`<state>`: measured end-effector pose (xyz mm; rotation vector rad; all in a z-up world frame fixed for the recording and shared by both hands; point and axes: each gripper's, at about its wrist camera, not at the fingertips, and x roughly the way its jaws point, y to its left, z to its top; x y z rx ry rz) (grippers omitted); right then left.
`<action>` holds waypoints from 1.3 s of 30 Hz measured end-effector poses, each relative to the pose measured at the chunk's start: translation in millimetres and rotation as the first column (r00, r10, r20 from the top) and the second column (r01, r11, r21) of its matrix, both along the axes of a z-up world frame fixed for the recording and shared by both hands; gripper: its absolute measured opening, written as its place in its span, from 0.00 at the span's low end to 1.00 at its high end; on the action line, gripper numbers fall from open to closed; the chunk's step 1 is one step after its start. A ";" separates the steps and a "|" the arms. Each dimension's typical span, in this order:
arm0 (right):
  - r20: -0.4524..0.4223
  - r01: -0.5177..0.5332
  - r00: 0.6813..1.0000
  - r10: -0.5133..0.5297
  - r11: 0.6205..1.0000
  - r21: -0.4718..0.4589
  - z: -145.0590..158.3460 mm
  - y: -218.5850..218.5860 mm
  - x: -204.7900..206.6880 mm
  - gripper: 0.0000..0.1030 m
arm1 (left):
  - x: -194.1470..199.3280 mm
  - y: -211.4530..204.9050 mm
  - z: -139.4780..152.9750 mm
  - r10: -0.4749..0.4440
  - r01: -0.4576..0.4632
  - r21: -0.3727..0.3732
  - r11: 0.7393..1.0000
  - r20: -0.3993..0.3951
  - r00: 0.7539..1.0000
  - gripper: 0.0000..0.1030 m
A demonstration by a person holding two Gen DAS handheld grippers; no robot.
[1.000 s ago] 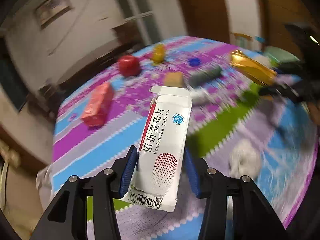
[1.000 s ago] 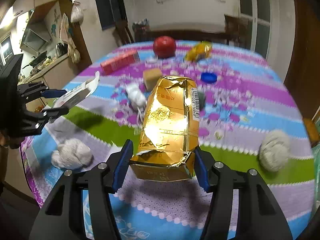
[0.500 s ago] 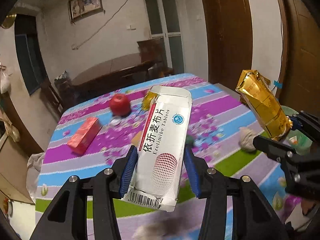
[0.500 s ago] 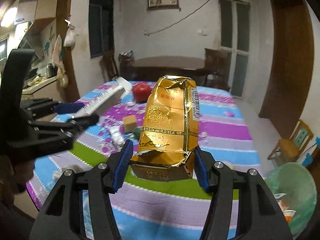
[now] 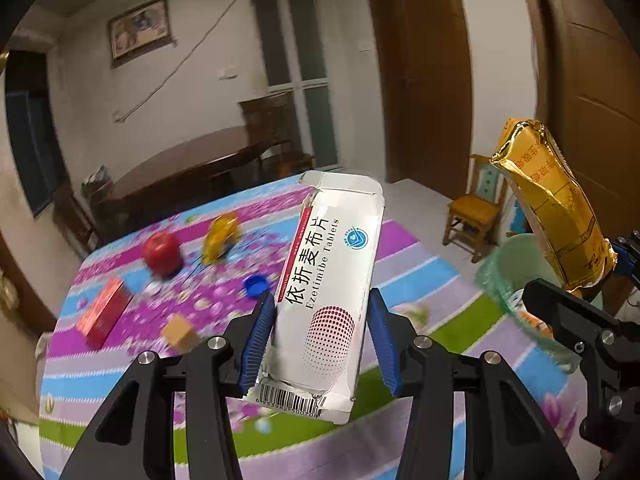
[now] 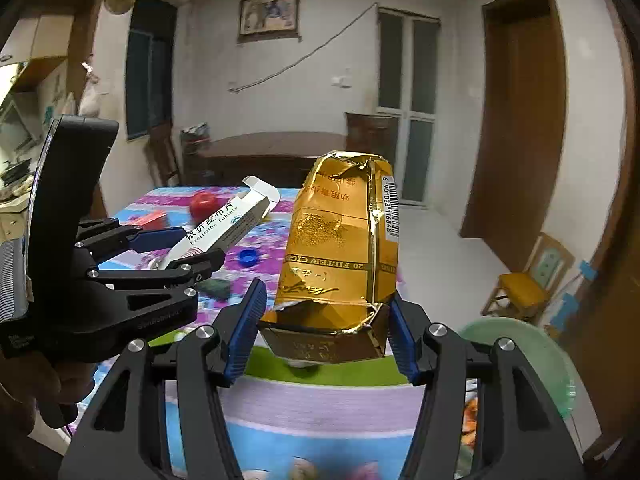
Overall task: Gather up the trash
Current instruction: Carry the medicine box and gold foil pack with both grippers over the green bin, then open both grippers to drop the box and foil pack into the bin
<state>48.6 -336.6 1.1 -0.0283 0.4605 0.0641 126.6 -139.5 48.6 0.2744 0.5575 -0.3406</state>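
My left gripper (image 5: 322,340) is shut on a white tablet box (image 5: 328,280), held upright above the table; both also show at the left of the right wrist view, the box (image 6: 224,226) slanting up. My right gripper (image 6: 324,332) is shut on a crumpled gold cigarette pack (image 6: 344,256), which also shows at the right of the left wrist view (image 5: 556,208). A green bin (image 6: 516,360) with a clear liner and some trash stands on the floor at the lower right, below and to the right of the right gripper; it also appears in the left wrist view (image 5: 520,268).
The table (image 5: 420,276) has a striped flowery cloth. On it lie a red apple (image 5: 162,252), a yellow wrapper (image 5: 220,236), a blue bottle cap (image 5: 256,285), a red box (image 5: 106,312) and a tan cube (image 5: 180,332). A small wooden chair (image 5: 472,212) stands by the door.
Both grippers have lifted away from the table and swung right toward the green bin, each still holding its item. The bin has come more into view.
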 end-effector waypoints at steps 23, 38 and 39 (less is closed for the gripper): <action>-0.098 0.349 0.933 -0.347 0.937 0.002 -24.0 -169.6 -24.0 0.54 | -11.3 -225.4 -14.7 -0.291 0.287 0.111 0.952 0.021 0.957 0.48; -0.202 0.389 0.906 -0.373 0.920 0.047 -52.4 -207.7 -18.8 0.54 | 12.8 -271.8 -64.7 -0.365 0.379 0.148 0.914 -0.113 0.924 0.48; -0.208 0.388 0.905 -0.370 0.920 0.048 -53.9 -208.9 -17.6 0.54 | 14.7 -268.4 -66.6 -0.375 0.391 0.143 0.909 -0.122 0.919 0.48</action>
